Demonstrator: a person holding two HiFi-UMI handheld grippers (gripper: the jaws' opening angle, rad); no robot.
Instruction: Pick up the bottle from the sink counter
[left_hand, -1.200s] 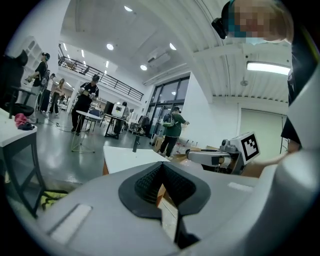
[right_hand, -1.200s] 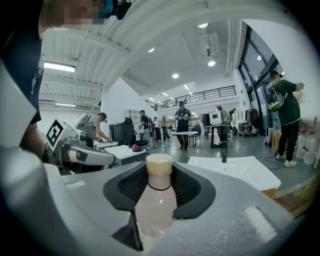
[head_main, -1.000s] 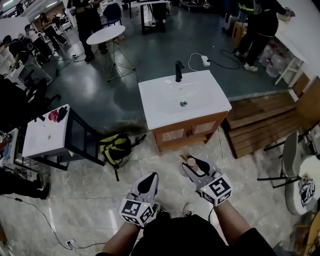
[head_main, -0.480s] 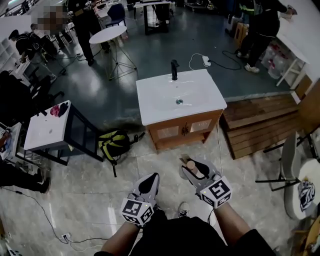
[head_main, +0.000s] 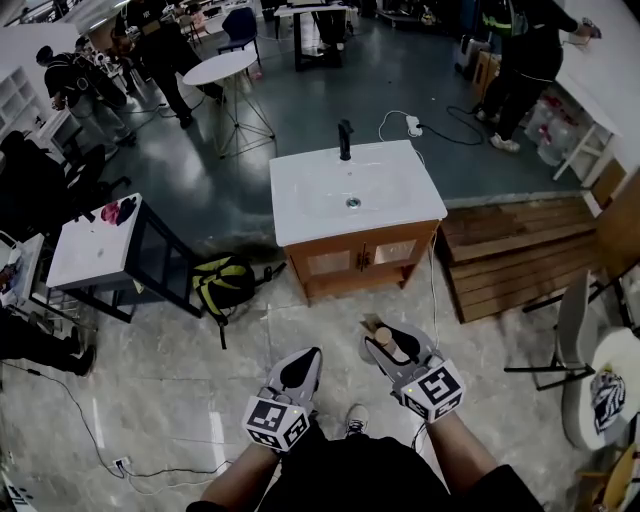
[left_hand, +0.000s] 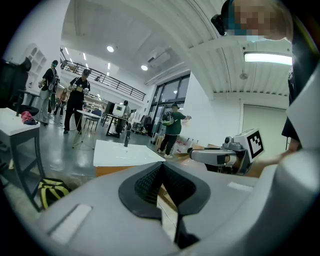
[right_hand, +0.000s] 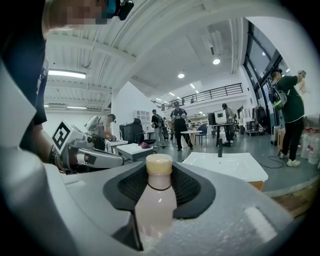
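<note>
— Anything in the right gripper (right_hand: 159, 192)?
— Clamped on the bottle (right_hand: 156, 202). Gripped across the body, with the neck and the tan cap (right_hand: 159, 163) poking out past the pads.

— And the left gripper (left_hand: 164, 185)?
— Closed, pads together, nothing between. Held just beside the right one, low in front of the body.

— So not on the sink counter (head_main: 330, 200) any more?
— No. Off it and up in the grip, well apart from the counter across a stretch of tiled floor (head_main: 200, 370). Nothing showing on that white top except the black tap (head_main: 345, 139) at the back edge. Also a yellow-and-black backpack (head_main: 222, 285) on the floor to the counter's left.

— Tricky to carry?
— Probably not. Looks small and light, likely smooth plastic with a pale pink fill. Could slide if squeezed at the tapered shoulder. Might dent a little under a hard pinch.

— Best place to hold, then?
— Right there on the straight part of the body, below the shoulder. Firm but not crushing. Better kept off the cap and the narrow neck.
</note>
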